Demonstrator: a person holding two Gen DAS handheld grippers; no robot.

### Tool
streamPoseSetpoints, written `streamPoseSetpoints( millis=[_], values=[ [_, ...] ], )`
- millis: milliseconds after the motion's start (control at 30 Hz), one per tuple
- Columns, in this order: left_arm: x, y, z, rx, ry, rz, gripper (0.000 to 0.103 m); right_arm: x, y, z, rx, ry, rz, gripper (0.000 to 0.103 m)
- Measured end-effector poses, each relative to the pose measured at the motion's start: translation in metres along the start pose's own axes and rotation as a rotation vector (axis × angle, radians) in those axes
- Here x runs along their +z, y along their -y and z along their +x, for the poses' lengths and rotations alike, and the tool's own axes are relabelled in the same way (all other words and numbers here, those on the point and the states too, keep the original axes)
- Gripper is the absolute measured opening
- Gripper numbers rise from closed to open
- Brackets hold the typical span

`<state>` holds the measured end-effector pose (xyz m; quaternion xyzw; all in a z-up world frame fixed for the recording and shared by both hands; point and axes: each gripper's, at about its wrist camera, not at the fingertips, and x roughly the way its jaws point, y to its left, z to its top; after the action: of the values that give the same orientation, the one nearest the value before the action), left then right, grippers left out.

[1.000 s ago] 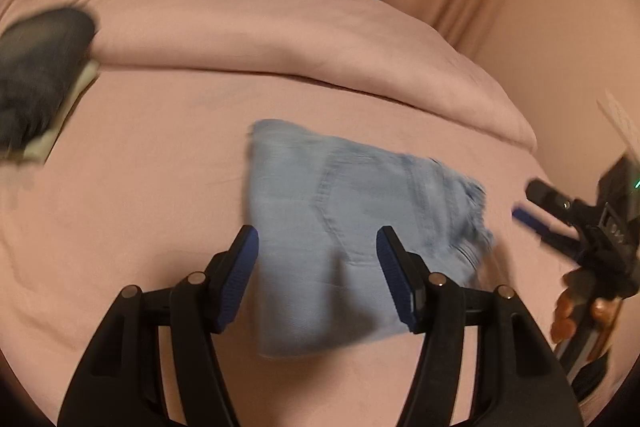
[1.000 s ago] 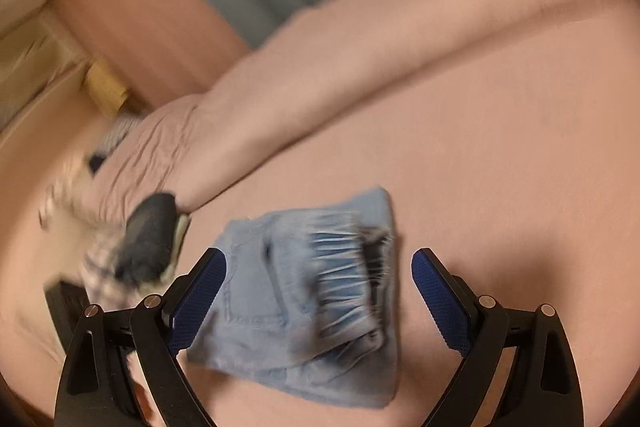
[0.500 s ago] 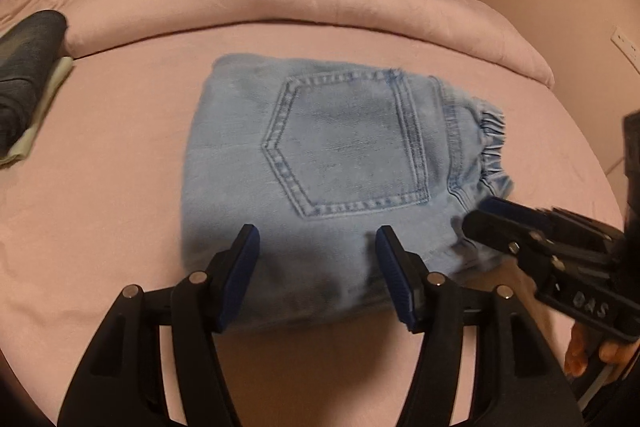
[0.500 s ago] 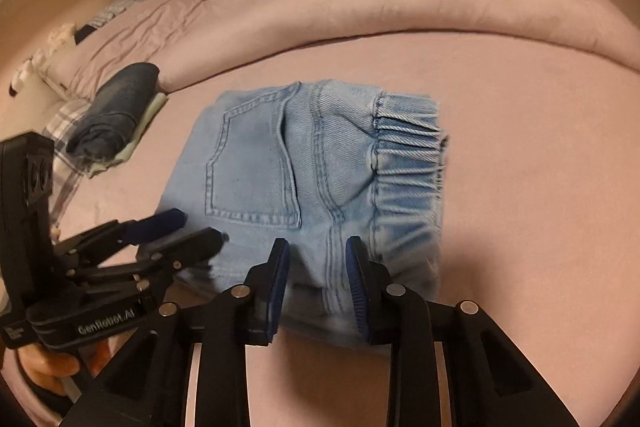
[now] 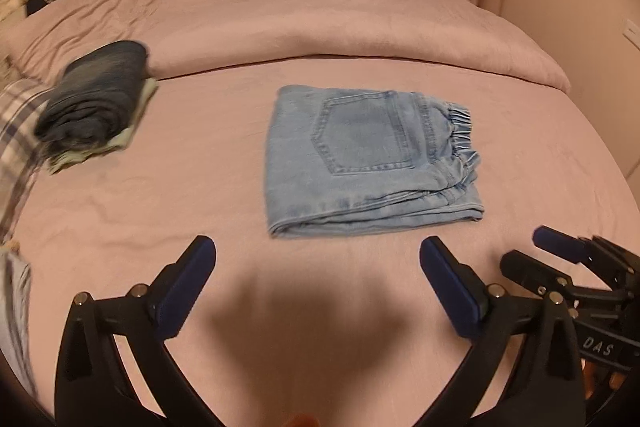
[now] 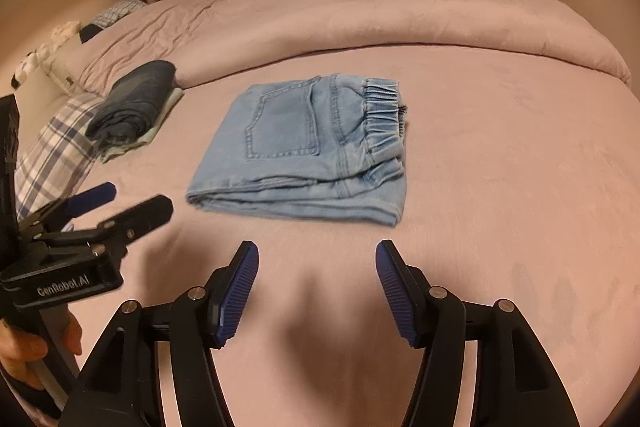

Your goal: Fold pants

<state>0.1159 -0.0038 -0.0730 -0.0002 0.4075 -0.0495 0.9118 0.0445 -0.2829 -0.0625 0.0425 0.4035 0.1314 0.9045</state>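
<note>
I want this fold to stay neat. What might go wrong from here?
The light blue jeans lie folded, free of both hand-held grippers. Their gathered waistband bulges, so layers may spring open. The dark folded stack looks tilted on its base; adding the jeans might topple it.

A pair of light blue denim pants [image 5: 372, 155] [image 6: 308, 151] is being seen folded into a compact, roughly rectangular stack of several layers, lying flat on the pink bed sheet [image 5: 200, 187] [image 6: 500, 167] near its middle. A stitched back pocket is being shown face up on the top layer, while the gathered elastic waistband is lying along the right edge. The folded edges of the layers are being presented along the near side, and nothing is touching the stack.
</note>
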Motion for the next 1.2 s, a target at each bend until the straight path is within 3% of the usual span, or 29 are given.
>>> streamPoseSetpoints(
  millis=[167,367,733,900,1033,1067,1200],
  values=[
    [-0.005,0.006,-0.029,0.125,-0.014,0.022,0.102,0.000,-0.010,-0.023,0.006,0.012,-0.013,0.064],
    [-0.002,0.007,-0.065,0.078,-0.001,-0.012,0.102,0.006,-0.025,-0.053,0.019,0.051,-0.021,0.069],
    [0.006,0.012,-0.113,0.103,0.062,-0.032,0.102,0.016,-0.041,-0.091,-0.015,0.106,-0.055,0.076],
    [0.010,0.017,-0.129,0.112,0.084,-0.024,0.102,0.019,-0.044,-0.106,-0.024,0.131,-0.072,0.092],
    [0.012,0.019,-0.141,0.119,0.100,-0.025,0.102,0.024,-0.047,-0.116,-0.043,0.148,-0.075,0.096],
    [0.012,0.020,-0.142,0.118,0.100,-0.026,0.102,0.025,-0.047,-0.117,-0.048,0.150,-0.076,0.102],
    [0.014,0.020,-0.146,0.123,0.096,-0.031,0.102,0.027,-0.051,-0.120,-0.059,0.155,-0.090,0.102]
  ],
)
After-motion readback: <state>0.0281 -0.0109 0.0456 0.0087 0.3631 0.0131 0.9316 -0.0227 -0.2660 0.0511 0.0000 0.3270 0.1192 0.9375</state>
